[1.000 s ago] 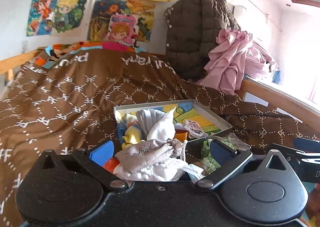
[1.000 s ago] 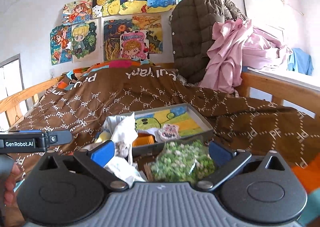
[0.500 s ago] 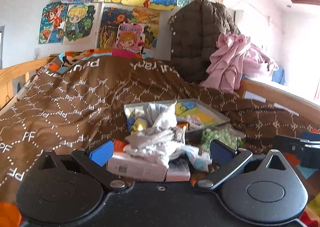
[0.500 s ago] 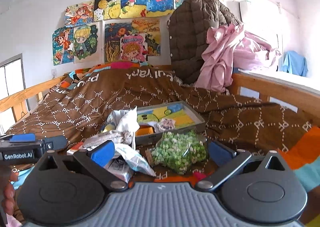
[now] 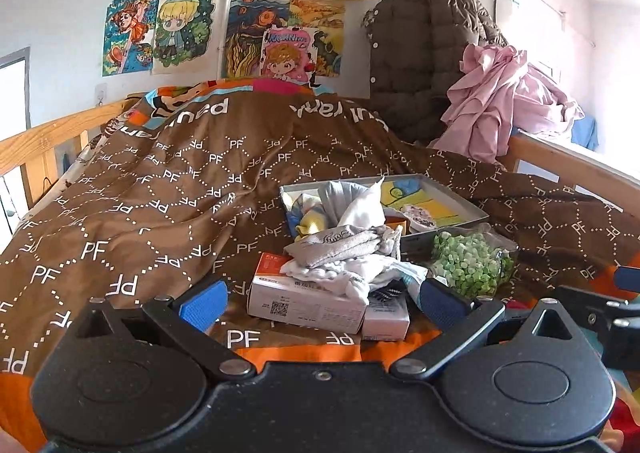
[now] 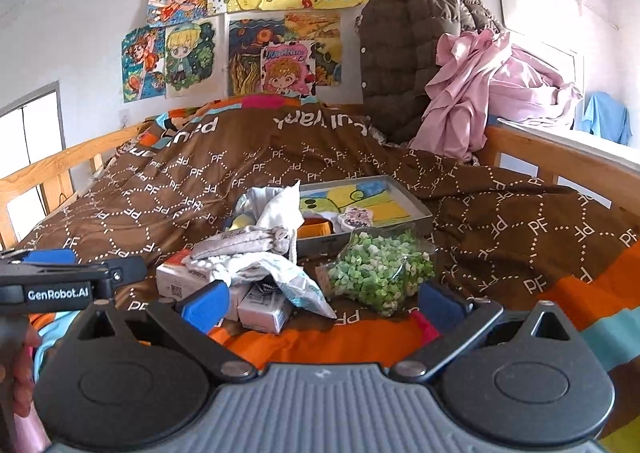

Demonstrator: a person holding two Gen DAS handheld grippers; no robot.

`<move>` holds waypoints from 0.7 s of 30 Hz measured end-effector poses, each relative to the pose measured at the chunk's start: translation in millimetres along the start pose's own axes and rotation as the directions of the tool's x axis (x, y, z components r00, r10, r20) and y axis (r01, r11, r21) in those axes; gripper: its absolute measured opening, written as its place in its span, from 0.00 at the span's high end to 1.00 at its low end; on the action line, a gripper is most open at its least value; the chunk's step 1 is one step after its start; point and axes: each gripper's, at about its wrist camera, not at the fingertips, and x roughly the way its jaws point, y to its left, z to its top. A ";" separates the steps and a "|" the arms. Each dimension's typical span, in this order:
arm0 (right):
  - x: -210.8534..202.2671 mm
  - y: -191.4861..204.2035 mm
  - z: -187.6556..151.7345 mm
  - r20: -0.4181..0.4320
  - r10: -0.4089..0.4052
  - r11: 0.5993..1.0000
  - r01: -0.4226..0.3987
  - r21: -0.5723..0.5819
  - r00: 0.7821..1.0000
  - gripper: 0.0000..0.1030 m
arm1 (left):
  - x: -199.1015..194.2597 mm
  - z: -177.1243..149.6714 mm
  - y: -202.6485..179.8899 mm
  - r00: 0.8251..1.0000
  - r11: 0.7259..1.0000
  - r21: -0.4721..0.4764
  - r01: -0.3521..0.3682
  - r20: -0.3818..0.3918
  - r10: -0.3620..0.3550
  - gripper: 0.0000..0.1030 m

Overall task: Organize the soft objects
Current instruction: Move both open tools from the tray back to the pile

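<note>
Both grippers, left gripper (image 5: pixel 322 299) and right gripper (image 6: pixel 324 299), gape wide and empty; the cloth pile (image 5: pixel 346 253) lies dead ahead of the left, atop boxes (image 5: pixel 304 299), beside the tray (image 5: pixel 436 209).

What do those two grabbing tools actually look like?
Both tongs are black plastic with two round discs, angled arms and blue finger pads. The left tongs have a black body; the right tongs a ribbed grey one. White "GenRobot.AI" lettering marks the left one's side.
</note>
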 end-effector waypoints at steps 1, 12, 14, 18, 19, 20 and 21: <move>0.4 1.8 0.2 -0.006 -0.001 1.000 0.000 0.000 1.000 0.00 | -0.2 1.5 -0.7 1.000 1.000 -0.004 -0.010 -0.014 0.010 0.01; 19.8 9.0 2.2 -0.076 0.004 1.000 -0.006 -0.022 0.997 0.00 | 7.3 15.4 -3.2 0.995 1.000 0.008 0.014 -0.094 -0.013 0.01; 26.0 4.9 0.1 -0.095 0.004 1.000 -0.006 -0.021 0.995 0.00 | 17.5 15.7 -5.2 0.991 0.998 0.045 0.033 -0.133 -0.027 0.01; 38.8 0.7 -0.5 -0.143 0.009 0.996 -0.021 -0.085 0.990 0.00 | 36.0 26.4 -2.9 0.976 0.990 0.077 0.121 -0.191 -0.104 0.01; 41.3 0.4 0.9 -0.142 0.012 0.994 -0.027 -0.108 0.990 0.00 | 38.6 30.7 0.2 0.972 0.986 0.079 0.150 -0.196 -0.132 0.01; 44.1 0.2 2.9 -0.143 0.022 0.991 -0.040 -0.125 0.990 0.00 | 42.6 34.8 1.9 0.969 0.982 0.086 0.170 -0.196 -0.150 0.01; 47.5 0.8 4.5 -0.147 0.033 0.989 -0.054 -0.141 0.989 0.00 | 47.0 38.8 3.0 0.967 0.977 0.101 0.186 -0.193 -0.164 0.01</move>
